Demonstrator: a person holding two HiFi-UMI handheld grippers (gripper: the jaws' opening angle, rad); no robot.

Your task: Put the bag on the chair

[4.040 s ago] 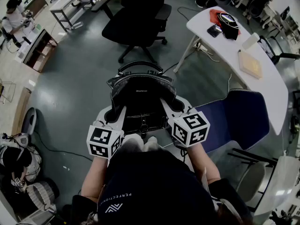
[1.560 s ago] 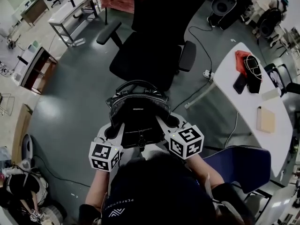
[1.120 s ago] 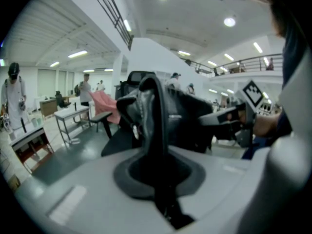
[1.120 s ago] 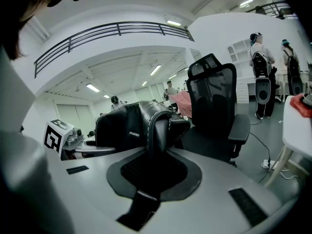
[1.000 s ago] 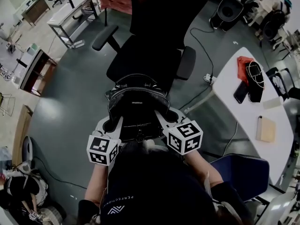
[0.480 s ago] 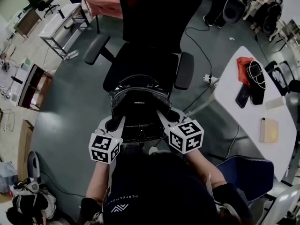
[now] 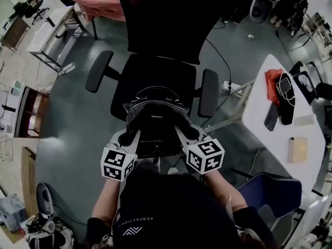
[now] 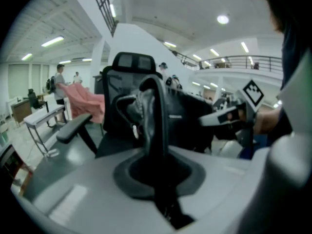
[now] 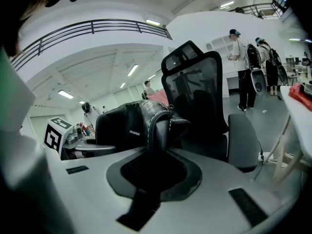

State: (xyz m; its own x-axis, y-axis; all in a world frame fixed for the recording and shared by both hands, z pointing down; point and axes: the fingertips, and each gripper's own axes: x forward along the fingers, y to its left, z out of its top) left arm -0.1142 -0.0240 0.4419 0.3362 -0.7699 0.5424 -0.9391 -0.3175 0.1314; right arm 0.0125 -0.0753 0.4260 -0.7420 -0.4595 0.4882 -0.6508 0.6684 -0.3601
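One black bag [image 7: 155, 119], one black office chair [image 7: 150, 71] with two armrests, and two grippers, each carrying one marker cube. In the head view the bag hangs between the left gripper [image 7: 128, 138] and the right gripper [image 7: 184, 135], over the front part of the chair's seat; whether its base touches the seat cannot be told from there. That view alone shows the white table [image 7: 258, 119] at the right, with a red cloth [image 7: 273, 79] and a dark phone [image 7: 271, 117] on it, and a blue chair [image 7: 270, 191] near the person's right arm.

The gripper views give what the head view hides (the bag's sides cover the jaw tips from above). The left gripper's jaws are closed on a dark edge of the bag, and so are the right gripper's, pinching the stitched leather rim. The left gripper view also shows a pink cloth [image 8: 85, 99] behind the chair; the right gripper view shows two people [image 9: 242, 57] standing beyond it.
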